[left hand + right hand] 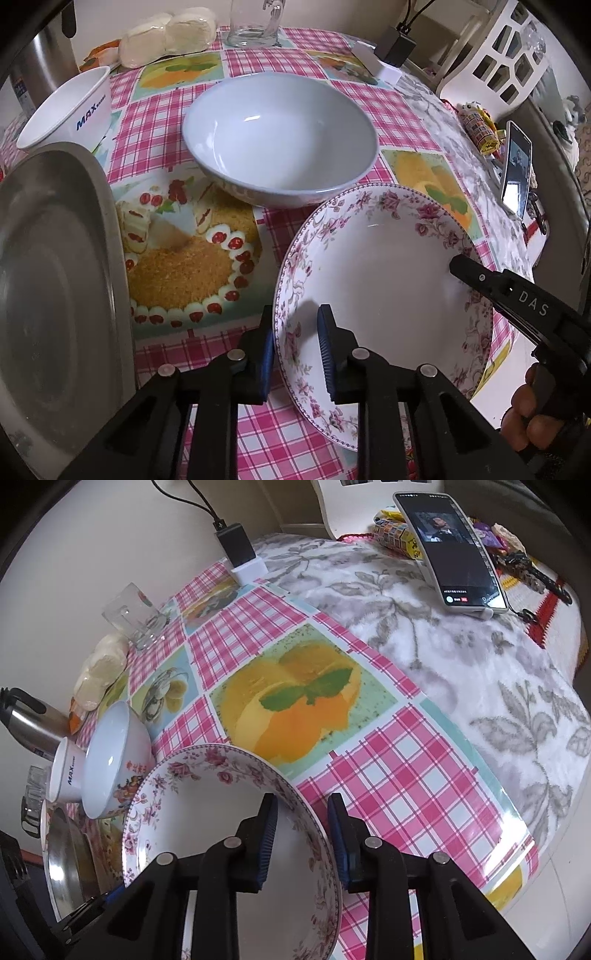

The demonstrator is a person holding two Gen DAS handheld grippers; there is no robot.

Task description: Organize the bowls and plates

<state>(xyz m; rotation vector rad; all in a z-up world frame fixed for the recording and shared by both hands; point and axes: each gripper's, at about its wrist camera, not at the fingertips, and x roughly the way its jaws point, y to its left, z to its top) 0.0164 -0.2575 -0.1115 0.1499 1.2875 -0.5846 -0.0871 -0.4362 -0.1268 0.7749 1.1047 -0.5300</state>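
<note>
A floral-rimmed white plate (380, 280) lies on the checked tablecloth; it also shows in the right wrist view (207, 812). My left gripper (295, 350) is open, its two fingers straddling the plate's near-left rim. My right gripper (303, 842) is open and straddles the plate's right rim; one of its fingers (480, 277) shows in the left wrist view over that rim. A large white bowl (280, 136) stands behind the plate and shows in the right wrist view (110, 760). A steel plate (55, 288) lies at the left.
A white MAX cup (70, 110), a glass mug (255, 22), wrapped buns (166, 37) and a steel kettle (33, 720) stand toward the back. A phone (450, 550), a charger (236, 546), snacks and a white basket (495, 55) sit on the right.
</note>
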